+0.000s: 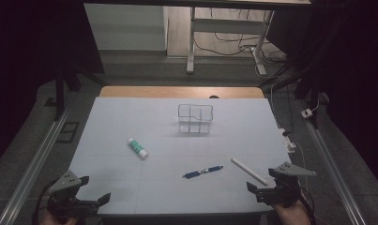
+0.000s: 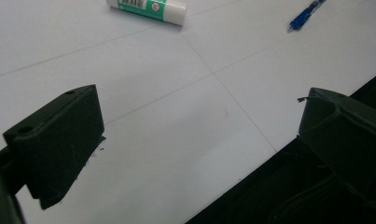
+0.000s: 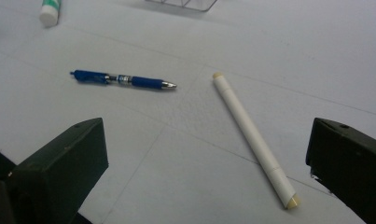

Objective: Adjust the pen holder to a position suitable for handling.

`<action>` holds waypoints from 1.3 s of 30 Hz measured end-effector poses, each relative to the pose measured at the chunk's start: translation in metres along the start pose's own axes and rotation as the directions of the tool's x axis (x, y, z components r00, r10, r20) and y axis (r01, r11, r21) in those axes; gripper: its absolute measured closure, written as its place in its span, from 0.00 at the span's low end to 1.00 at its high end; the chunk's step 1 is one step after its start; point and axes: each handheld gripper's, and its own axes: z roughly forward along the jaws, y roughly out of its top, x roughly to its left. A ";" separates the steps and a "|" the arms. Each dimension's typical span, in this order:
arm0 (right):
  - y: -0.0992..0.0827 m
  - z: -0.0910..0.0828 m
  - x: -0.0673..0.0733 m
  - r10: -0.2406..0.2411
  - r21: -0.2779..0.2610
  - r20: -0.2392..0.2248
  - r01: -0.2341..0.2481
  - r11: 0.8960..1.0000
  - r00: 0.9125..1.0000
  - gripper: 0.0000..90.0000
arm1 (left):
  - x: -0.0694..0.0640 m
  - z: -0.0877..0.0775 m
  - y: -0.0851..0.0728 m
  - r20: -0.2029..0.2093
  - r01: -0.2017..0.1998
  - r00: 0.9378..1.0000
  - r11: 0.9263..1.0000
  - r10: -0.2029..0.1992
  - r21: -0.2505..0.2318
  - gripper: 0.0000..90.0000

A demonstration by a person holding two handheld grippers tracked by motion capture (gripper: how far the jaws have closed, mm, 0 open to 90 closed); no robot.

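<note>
From up high, both grippers sit at the desk's (image 1: 130, 117) near edge, left gripper (image 1: 94, 190) at 7 o'clock, right gripper (image 1: 261, 179) at 5, jaws apart and empty. A clear organizer (image 1: 195, 119) stands mid-desk.

Left gripper view adds the glue stick's (image 2: 148, 6) barcode label at 12.

Right gripper view has the white marker (image 3: 254, 136) lying between its jaws, and the blue pen's (image 3: 122, 80) silver tip at 11.

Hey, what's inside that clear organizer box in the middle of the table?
The clear organizer box looks empty: its divided compartments show nothing but the white table through the walls. The glare on the near wall could hide something very small.
</note>
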 end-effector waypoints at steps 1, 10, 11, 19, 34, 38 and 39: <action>0.000 0.001 -0.001 0.000 0.002 -0.006 0.000 1.000 1.000 0.00 | -0.001 0.000 0.000 -0.005 -0.007 1.000 1.000 0.007 0.004 0.00; 0.001 0.001 -0.002 0.011 0.008 -0.029 -0.011 1.000 1.000 0.00 | -0.001 0.001 0.000 0.003 -0.013 1.000 1.000 0.013 0.009 0.01; 0.001 0.002 -0.002 0.009 0.007 -0.030 -0.008 1.000 1.000 0.00 | -0.001 0.001 0.000 0.006 -0.016 1.000 1.000 0.016 0.010 0.01; 0.002 0.004 0.000 -0.008 0.028 -0.026 0.009 1.000 1.000 0.00 | -0.003 0.002 0.000 -0.004 -0.034 0.999 0.999 0.034 0.025 0.01; 0.005 0.007 0.005 -0.050 0.034 -0.034 0.051 0.998 0.998 0.00 | -0.005 0.002 0.000 -0.019 -0.034 0.999 0.999 0.034 0.028 0.00; 0.009 0.008 0.008 -0.060 0.028 -0.039 0.062 0.998 0.997 0.00 | -0.004 0.001 -0.001 -0.013 -0.030 0.999 0.999 0.030 0.022 0.00; 0.011 0.009 0.010 -0.072 0.018 -0.038 0.073 0.997 0.997 0.00 | -0.004 0.001 -0.001 -0.013 -0.028 1.000 0.999 0.029 0.022 0.00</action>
